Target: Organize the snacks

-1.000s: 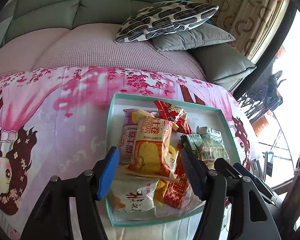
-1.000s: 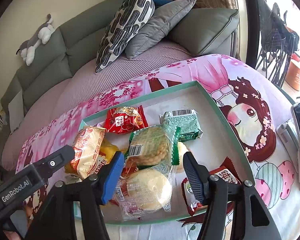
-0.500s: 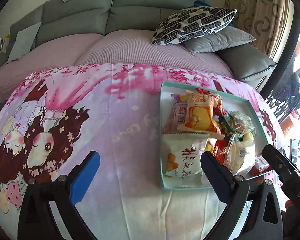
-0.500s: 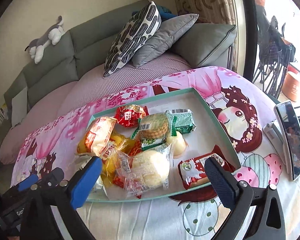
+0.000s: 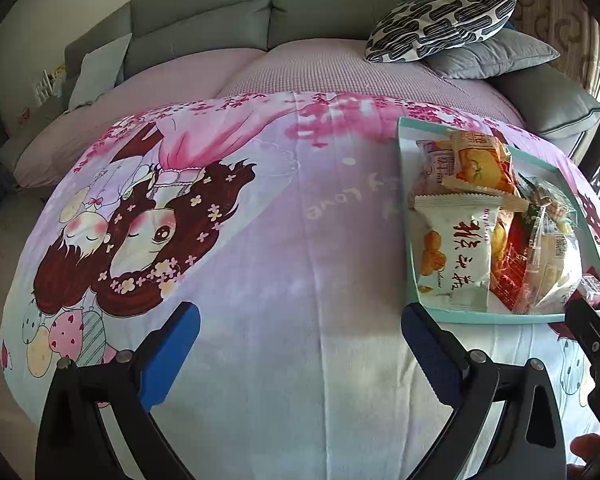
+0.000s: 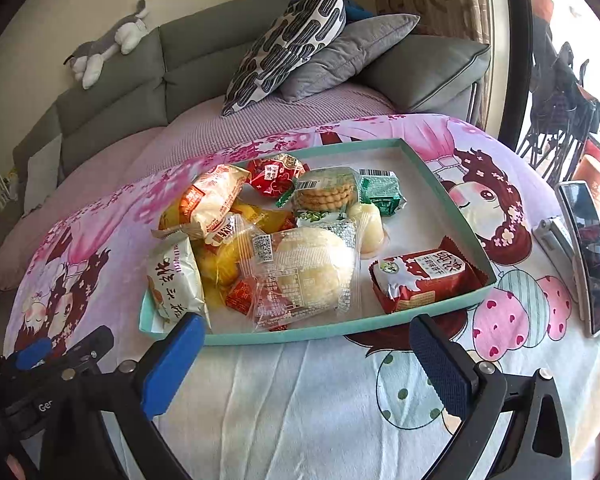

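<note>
A teal tray (image 6: 440, 176) sits on the cartoon-print tablecloth and holds several snack packs: a white packet (image 6: 176, 280), a clear-wrapped bun (image 6: 304, 272), a red wafer pack (image 6: 424, 272), a green biscuit pack (image 6: 328, 192) and an orange-yellow packet (image 6: 212, 200). My right gripper (image 6: 304, 356) is open and empty, just in front of the tray's near edge. My left gripper (image 5: 300, 348) is open and empty over bare cloth, left of the tray (image 5: 404, 184). The left gripper also shows at the lower left of the right wrist view (image 6: 56, 352).
A phone (image 6: 588, 252) stands on a holder at the table's right edge. A grey sofa (image 5: 204, 28) with a patterned pillow (image 5: 440, 24) and a grey pillow (image 5: 492, 56) lies behind the table. A plush toy (image 6: 108, 44) rests on the sofa back.
Both grippers have pulled back from over the tray and opened wide. The left one has swung left over bare cloth. The snacks stay in the tray.
</note>
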`<state>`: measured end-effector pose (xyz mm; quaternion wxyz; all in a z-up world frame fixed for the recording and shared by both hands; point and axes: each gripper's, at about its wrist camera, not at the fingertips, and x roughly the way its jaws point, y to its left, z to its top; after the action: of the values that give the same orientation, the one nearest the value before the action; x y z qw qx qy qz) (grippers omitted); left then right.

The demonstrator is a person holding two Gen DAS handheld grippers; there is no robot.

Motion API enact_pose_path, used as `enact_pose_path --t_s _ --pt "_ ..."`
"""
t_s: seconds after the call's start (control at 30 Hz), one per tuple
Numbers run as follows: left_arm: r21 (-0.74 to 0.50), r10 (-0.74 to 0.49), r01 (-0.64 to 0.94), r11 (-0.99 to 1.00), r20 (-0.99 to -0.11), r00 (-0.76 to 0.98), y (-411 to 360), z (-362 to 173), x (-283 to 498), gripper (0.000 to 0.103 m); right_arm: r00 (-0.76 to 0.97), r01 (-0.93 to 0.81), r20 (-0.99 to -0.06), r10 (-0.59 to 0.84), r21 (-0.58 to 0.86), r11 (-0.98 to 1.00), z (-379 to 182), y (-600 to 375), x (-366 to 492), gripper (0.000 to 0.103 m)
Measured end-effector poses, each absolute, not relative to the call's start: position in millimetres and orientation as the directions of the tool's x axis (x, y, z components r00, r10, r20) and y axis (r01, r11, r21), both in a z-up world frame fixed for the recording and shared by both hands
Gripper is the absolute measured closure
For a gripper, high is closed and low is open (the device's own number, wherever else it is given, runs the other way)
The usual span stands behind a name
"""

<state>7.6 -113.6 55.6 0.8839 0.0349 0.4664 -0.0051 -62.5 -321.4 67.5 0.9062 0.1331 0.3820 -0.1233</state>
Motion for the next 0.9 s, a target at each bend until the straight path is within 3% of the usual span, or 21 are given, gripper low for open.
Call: enact_pose_path --t_s 0.9 --pt "0.006 -0.020 0.041 0.999 -0.805 0.593 -108 50 27 0.002 0.685 0.251 -0.706 -0.179 -0.002 0.968 66 -294 -45 0.000"
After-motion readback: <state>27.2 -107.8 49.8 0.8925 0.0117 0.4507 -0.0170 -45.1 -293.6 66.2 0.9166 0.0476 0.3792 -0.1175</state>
